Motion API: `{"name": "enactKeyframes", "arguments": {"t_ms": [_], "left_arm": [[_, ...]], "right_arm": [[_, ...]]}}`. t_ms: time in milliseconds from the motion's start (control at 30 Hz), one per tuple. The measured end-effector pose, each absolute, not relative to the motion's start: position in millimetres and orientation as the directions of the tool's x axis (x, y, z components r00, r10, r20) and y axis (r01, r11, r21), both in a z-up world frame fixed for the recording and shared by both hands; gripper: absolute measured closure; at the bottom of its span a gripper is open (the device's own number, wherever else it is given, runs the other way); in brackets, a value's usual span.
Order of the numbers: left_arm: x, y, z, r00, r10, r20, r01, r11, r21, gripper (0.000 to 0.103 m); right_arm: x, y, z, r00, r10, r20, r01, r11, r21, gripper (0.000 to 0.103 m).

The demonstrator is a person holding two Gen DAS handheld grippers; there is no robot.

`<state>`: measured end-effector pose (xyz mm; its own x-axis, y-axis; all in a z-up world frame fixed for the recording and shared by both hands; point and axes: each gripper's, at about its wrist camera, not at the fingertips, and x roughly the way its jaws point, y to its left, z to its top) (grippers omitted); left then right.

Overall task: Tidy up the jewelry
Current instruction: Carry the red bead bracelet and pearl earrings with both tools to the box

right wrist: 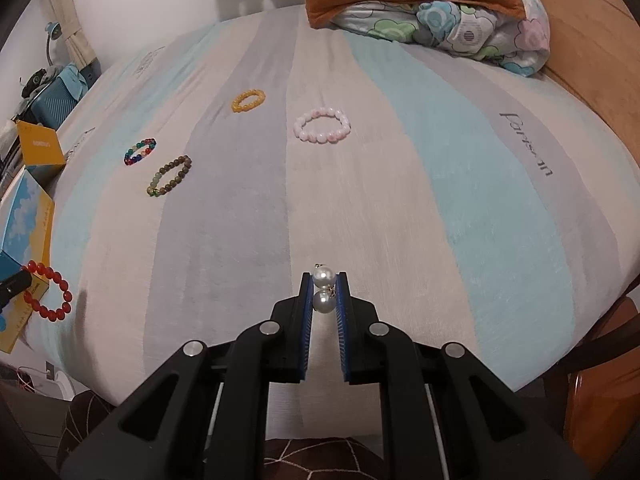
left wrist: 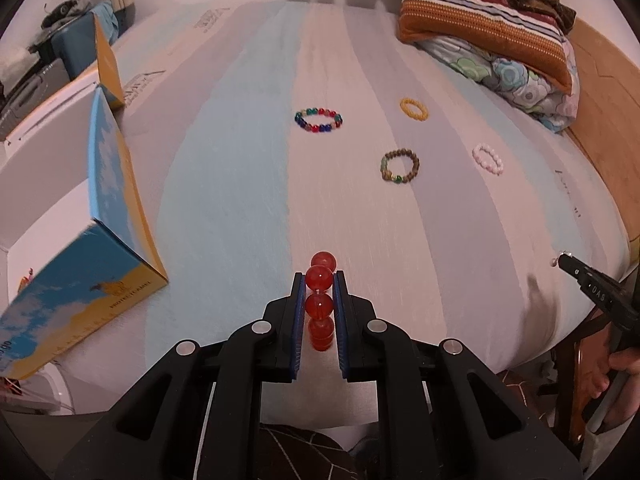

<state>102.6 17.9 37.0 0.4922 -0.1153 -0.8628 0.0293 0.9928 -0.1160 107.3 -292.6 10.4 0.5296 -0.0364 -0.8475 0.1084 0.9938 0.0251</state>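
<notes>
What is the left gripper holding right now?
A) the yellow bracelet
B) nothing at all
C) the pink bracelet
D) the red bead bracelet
D: the left gripper is shut on the red bead bracelet, its round red beads sitting between the blue pads, while the yellow bracelet and pink bracelet lie on the bed.

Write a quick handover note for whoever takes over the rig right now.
Left claw: shut on the red bead bracelet, near the blue-and-yellow box.
Right claw: shut on the pearl piece, above the striped bedspread.
Lying loose on the bed: multicolour bracelet, yellow bracelet, brown-green bracelet, pink bracelet.
Done: two pieces picked up.
Left: stow both, then collect the four.
</notes>
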Motion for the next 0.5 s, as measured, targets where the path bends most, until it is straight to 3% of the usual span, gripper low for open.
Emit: {"name": "enactKeyframes", "arguments": {"t_ms": [500], "left_arm": [[107.1,43.6,71.7,0.538,-0.076,-0.840,0.002,0.996,-0.089,0.090]], "right_arm": [[114.1,-253.1,41.4,0.561,-0.032,-0.827,0.064,0.998,0.004,0.092]]}}
